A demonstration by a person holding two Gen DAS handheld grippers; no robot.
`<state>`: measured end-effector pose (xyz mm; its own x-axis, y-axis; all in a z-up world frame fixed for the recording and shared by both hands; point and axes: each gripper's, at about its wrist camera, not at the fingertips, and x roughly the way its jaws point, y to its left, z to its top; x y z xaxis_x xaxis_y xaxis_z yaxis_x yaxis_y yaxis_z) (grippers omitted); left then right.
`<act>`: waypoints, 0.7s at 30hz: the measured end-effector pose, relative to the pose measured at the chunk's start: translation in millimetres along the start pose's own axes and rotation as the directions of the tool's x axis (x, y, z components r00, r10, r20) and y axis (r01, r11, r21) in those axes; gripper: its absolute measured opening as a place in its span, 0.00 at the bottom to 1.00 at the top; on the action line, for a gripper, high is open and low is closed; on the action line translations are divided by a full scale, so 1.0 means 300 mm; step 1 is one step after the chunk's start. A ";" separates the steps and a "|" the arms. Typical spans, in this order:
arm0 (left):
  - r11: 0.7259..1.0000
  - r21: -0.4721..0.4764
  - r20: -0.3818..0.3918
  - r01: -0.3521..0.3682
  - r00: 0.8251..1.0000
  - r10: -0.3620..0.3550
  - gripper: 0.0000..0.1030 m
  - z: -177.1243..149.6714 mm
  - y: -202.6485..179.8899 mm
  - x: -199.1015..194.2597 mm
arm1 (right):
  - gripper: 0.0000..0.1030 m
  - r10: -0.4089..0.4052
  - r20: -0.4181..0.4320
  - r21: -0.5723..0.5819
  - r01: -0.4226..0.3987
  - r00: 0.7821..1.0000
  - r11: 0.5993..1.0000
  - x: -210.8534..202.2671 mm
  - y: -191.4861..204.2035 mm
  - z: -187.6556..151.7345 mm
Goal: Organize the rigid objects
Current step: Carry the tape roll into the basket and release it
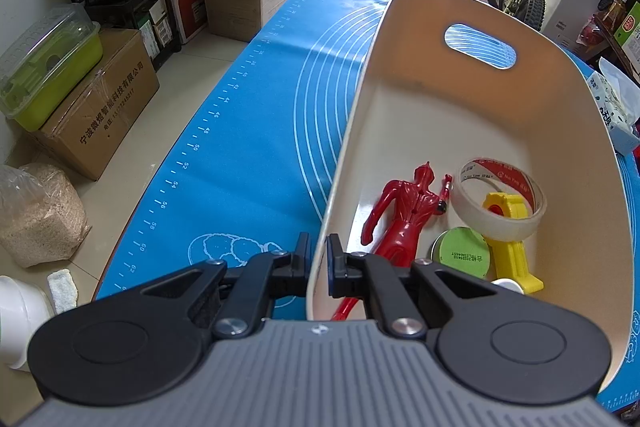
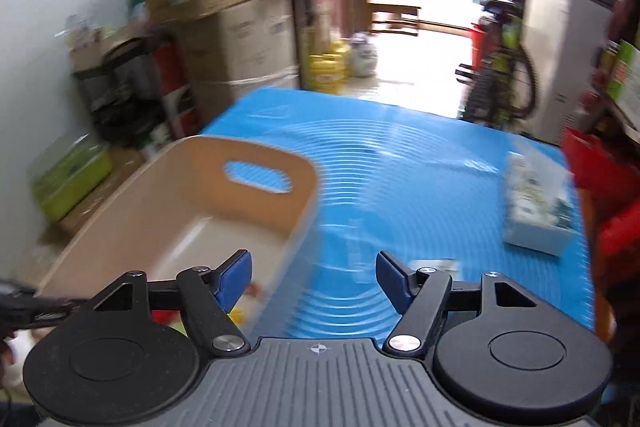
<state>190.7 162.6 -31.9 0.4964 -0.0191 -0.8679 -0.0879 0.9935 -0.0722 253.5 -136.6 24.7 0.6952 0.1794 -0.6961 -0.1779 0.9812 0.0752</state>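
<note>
Bin [image 1: 460,131] is sitting on the blue mat [image 1: 256,131], near its left edge, already holding a red figure [image 1: 404,215], tape roll [image 1: 500,203], yellow dispenser [image 1: 514,255] and green tin [image 1: 460,251]. Left gripper [image 1: 319,251] is pinching the bin's near-left wall, jaws pressed together on the rim, steadying it. Right gripper [image 2: 314,277] is hanging over the mat just right of the bin, jaws spread, nothing between them; that view is blurred. Judging by this, a drop-off step is ending and the next pick is starting. A white box [image 2: 536,211] is lying near the mat's right edge, likely the next target; reaching it calls for a sweep right. Middle of the mat is offering open room.
</note>
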 end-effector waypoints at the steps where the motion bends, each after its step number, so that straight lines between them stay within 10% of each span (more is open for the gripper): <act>1: 1.000 -0.001 0.000 0.000 1.000 0.000 0.09 0.000 0.000 0.000 | 0.73 -0.022 0.000 -0.002 0.022 1.000 1.000 0.011 -0.025 -0.005; 21: 1.000 -0.005 -0.007 0.005 1.000 -0.005 0.09 0.003 -0.004 0.006 | 0.73 -0.155 -0.129 0.067 0.164 0.980 0.984 0.363 -0.242 -0.121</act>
<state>192.6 161.6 -33.0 0.4908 -0.0251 -0.8709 -0.0898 0.9928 -0.0792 316.9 -191.0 -82.5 0.6189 0.0149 -0.7854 -0.0140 0.9999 0.0079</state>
